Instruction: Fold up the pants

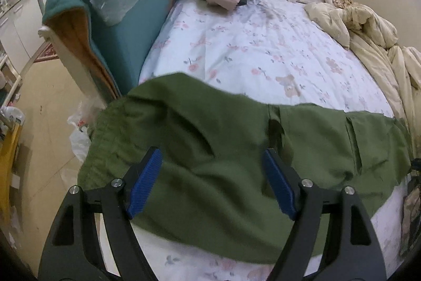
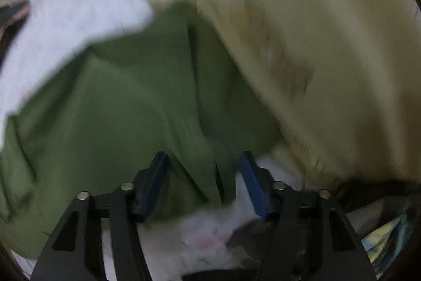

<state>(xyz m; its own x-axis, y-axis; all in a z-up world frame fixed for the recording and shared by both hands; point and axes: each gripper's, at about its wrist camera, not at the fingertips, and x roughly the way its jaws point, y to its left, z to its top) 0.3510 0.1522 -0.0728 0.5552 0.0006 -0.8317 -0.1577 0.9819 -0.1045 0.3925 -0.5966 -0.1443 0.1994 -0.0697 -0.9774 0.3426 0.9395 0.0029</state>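
Blue-padded jaws of the left gripper (image 1: 211, 183) and right gripper (image 2: 204, 182) stood apart, holding nothing, just above the green pants (image 1: 210, 154) spread across the floral sheet (image 1: 250, 49). Beyond, the cream quilt (image 2: 315, 44) touched the pants' far end; a blurred right-hand closure risked pinching quilt with trouser fabric.

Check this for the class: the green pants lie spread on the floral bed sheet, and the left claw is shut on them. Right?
Not quite. The green pants do lie spread on the floral bed sheet, but the left claw is open, its blue pads wide apart above the fabric, as the left wrist view shows.
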